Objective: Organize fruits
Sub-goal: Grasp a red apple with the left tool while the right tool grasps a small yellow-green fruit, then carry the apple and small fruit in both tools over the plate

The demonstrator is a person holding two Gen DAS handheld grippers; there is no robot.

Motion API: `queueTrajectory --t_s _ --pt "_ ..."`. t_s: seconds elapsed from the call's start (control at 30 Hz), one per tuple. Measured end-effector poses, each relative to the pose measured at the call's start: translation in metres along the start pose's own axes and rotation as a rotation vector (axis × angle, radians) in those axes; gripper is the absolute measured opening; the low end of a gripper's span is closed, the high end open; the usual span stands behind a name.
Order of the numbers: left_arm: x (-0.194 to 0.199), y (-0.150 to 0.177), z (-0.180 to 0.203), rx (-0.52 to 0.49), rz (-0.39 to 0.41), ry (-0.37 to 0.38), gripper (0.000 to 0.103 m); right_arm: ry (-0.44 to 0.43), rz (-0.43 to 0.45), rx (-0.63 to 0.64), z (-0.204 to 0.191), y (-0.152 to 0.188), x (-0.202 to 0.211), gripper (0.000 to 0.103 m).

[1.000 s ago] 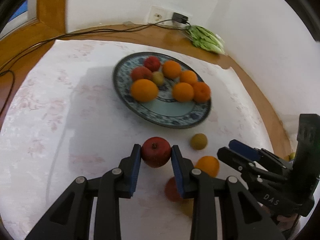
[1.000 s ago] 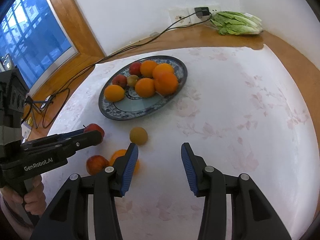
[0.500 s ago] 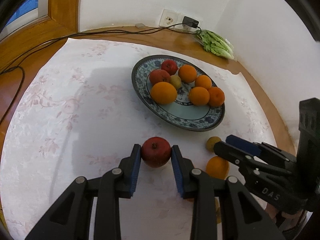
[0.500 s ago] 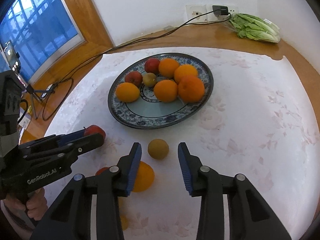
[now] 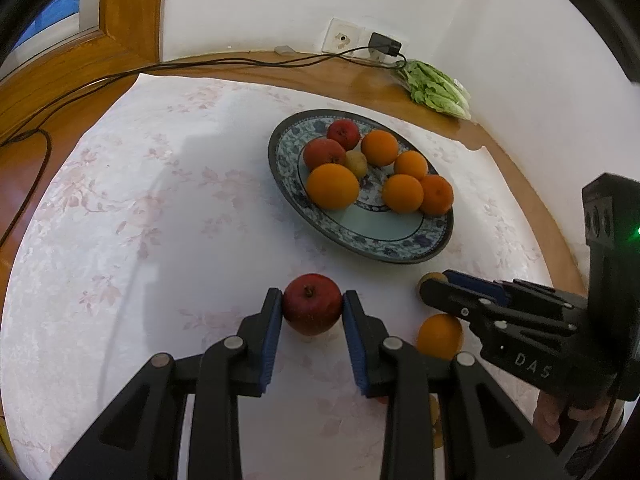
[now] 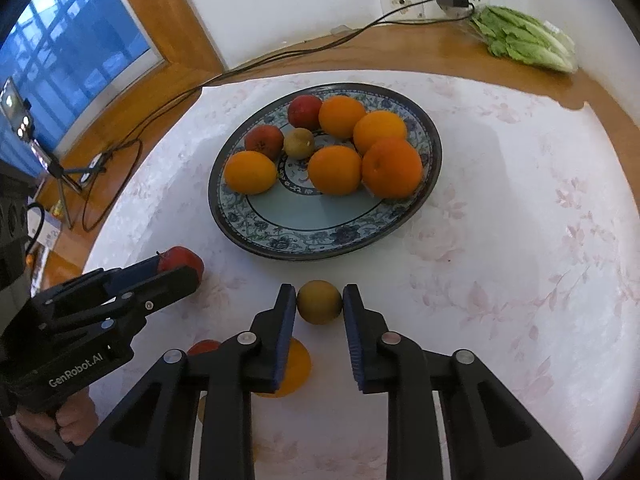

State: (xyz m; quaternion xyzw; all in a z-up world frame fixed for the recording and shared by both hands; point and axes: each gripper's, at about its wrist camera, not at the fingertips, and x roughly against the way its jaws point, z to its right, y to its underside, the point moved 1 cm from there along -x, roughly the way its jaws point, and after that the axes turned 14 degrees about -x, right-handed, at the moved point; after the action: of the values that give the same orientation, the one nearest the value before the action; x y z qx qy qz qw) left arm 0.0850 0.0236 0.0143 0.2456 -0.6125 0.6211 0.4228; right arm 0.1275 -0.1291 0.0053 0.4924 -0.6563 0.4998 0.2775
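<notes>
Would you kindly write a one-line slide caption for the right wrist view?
Right gripper shut on a brown-green fruit just before the fruit plate; left gripper holds a red apple.

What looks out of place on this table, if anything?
Nothing is spilled or damaged. The oddities are a bag of leafy greens lying on the bare wood by the wall socket, and an orange loose on the tablecloth instead of on the plate with the other fruit.

Red apple (image 5: 312,304), brown kiwi (image 6: 319,302), eight fruits on plate (image 6: 320,236)
</notes>
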Motion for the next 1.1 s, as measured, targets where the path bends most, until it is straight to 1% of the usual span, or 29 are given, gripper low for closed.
queueTrajectory --t_s 0.2,0.37,0.63,0.77,1.1 --pt "0.000 0.000 0.000 0.002 0.003 0.000 0.032 0.015 0.007 0.029 -0.001 0.000 -0.001 0.025" --pt "0.002 0.000 -0.001 0.004 0.006 -0.001 0.032 0.002 0.014 0.004 0.001 0.000 -0.001 0.025" --pt "0.003 -0.001 -0.001 0.004 0.008 -0.001 0.032 -0.005 0.073 0.000 0.005 0.000 0.014 0.025" --pt "0.006 -0.003 0.001 -0.001 0.014 0.002 0.032 -0.008 0.087 -0.008 0.007 -0.001 0.019 0.025" --pt "0.013 -0.017 0.009 -0.036 0.040 0.017 0.032 -0.024 0.132 -0.014 0.009 -0.007 0.030 0.025"
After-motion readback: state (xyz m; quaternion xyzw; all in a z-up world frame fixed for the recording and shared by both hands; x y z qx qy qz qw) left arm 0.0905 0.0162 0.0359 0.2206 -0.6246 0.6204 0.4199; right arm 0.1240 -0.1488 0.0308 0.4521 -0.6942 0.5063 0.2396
